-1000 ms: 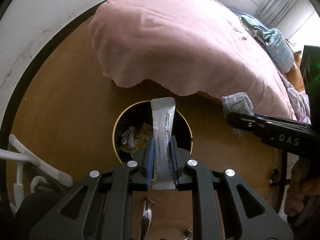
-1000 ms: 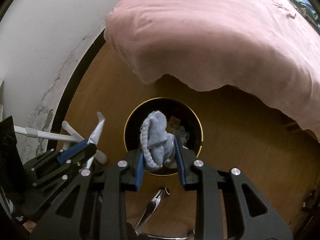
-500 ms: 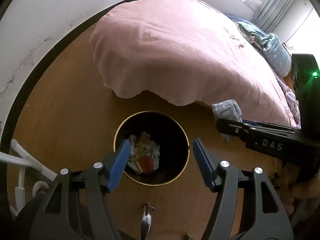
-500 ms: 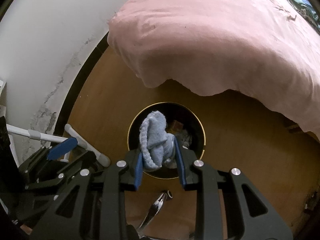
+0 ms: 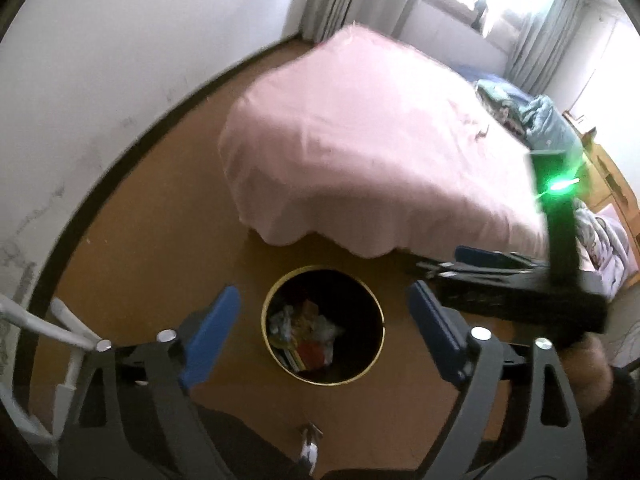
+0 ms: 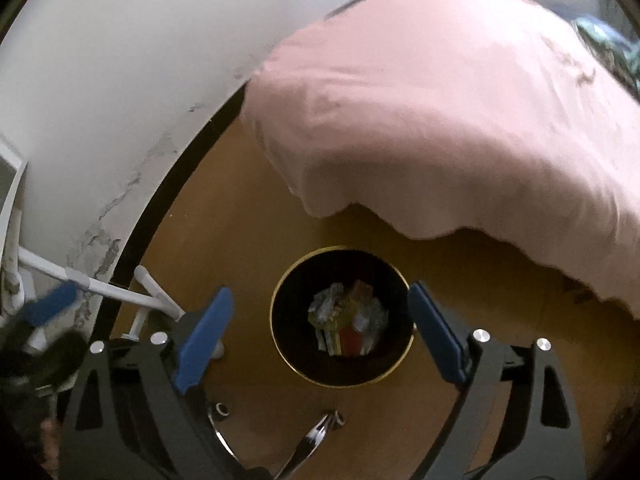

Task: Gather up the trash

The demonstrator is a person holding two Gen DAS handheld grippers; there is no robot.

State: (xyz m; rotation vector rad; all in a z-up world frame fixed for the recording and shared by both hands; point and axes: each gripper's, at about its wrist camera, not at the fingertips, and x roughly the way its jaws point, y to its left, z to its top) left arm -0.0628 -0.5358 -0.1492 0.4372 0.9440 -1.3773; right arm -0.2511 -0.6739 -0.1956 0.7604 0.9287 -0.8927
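Black with a thin gold rim, the round bin (image 5: 323, 325) stands upright on the wooden floor (image 5: 160, 248), its mouth facing straight up, just off the near corner of the bed. A pink sheet (image 5: 360, 152) covers the bed (image 6: 460, 128), and its scalloped hem hangs just beyond the bin's far rim.

Trash (image 6: 347, 322) lies at the bottom of the bin: crumpled wrappers in silver, yellow and red, heaped with no single long axis that can be made out. A flat red and yellow pack near the bin's near wall seems to lie with its length running toward the viewer, but the blur leaves that uncertain.

Both claws hang above the bin, pointing steeply down at it. The left gripper (image 5: 324, 324) has just been opening; its blue pads (image 5: 210, 334) stand wide, one on either side of the bin's mouth, with nothing between them. The right gripper (image 6: 320, 330) has likewise just been opening and is spread wide and empty over the bin. In the left view it shows edge-on to the right of the bin, with a hand (image 5: 588, 376) beneath it.

White tubing (image 6: 120, 292) stands left of the bin, against the white wall (image 5: 120, 60).
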